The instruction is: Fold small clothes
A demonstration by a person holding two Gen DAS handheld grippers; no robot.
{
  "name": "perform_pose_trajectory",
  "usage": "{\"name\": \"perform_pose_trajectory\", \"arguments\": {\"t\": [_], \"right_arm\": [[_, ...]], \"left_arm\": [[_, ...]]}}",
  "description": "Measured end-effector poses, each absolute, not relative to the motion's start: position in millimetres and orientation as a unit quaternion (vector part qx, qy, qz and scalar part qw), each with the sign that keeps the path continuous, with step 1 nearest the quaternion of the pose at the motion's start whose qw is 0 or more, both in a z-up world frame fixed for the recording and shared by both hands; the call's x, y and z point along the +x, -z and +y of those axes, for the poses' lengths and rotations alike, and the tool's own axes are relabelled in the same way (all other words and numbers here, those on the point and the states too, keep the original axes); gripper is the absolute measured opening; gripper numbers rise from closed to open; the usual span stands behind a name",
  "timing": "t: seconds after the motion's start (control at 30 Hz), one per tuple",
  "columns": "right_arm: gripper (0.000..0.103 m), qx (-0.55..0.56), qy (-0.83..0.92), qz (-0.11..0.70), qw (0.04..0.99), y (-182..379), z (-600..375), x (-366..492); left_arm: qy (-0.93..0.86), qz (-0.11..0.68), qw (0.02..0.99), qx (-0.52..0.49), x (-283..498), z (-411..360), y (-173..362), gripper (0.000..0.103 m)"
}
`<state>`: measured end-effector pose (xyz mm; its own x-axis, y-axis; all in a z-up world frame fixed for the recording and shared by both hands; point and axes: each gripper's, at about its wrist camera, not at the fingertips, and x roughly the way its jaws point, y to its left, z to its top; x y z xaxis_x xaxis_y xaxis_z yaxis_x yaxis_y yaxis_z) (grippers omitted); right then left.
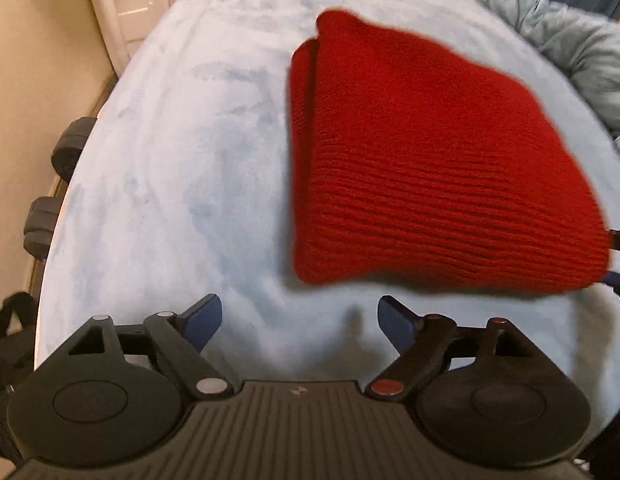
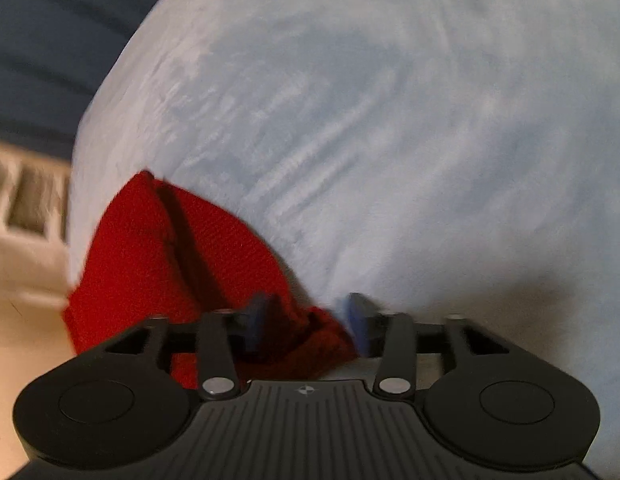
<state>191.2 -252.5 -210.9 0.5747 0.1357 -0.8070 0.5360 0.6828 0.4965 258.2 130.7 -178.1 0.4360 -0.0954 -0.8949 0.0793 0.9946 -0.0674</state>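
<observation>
Left wrist view: left claw (image 1: pixel 300 322) gapes wide, empty, above the pale blue blanket (image 1: pixel 170 160). Red knit garment (image 1: pixel 422 168), doubled over, at 1 o'clock; right edge blurred, corner meeting the right claw (image 1: pixel 618 260) at 3 o'clock, cut off. Crumpled teal cloth (image 1: pixel 570 48) beyond.

Right wrist view: right claw (image 2: pixel 310 320) pinches bunched red knit; the rest trails toward 9 o'clock. Blurred.

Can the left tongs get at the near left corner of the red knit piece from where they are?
Probably yes. The left tongs are open and empty, with only bare blue blanket between them and the red knit piece. The right tongs grip its other side.
</observation>
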Motion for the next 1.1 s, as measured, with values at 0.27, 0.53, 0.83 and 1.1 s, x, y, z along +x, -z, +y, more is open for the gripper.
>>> {"name": "perform_pose_trajectory", "arguments": {"t": [0.27,0.53,0.83,1.1], "right_arm": [[0.095,0.052,0.018,0.382,0.922,112,-166,86],[0.101,0.015,0.026,0.353,0.935,92,-145,15],[0.101,0.007,0.005,0.335,0.942,79,-130,-11],[0.101,0.007,0.004,0.338,0.941,77,-127,-13]], "left_arm": [[-0.026,0.456,0.889,0.024,159,75,116,0.103],[-0.023,0.406,0.912,0.046,81,39,66,0.103],[-0.020,0.398,0.916,0.053,50,28,61,0.103],[-0.027,0.394,0.917,0.055,43,29,55,0.103]]}}
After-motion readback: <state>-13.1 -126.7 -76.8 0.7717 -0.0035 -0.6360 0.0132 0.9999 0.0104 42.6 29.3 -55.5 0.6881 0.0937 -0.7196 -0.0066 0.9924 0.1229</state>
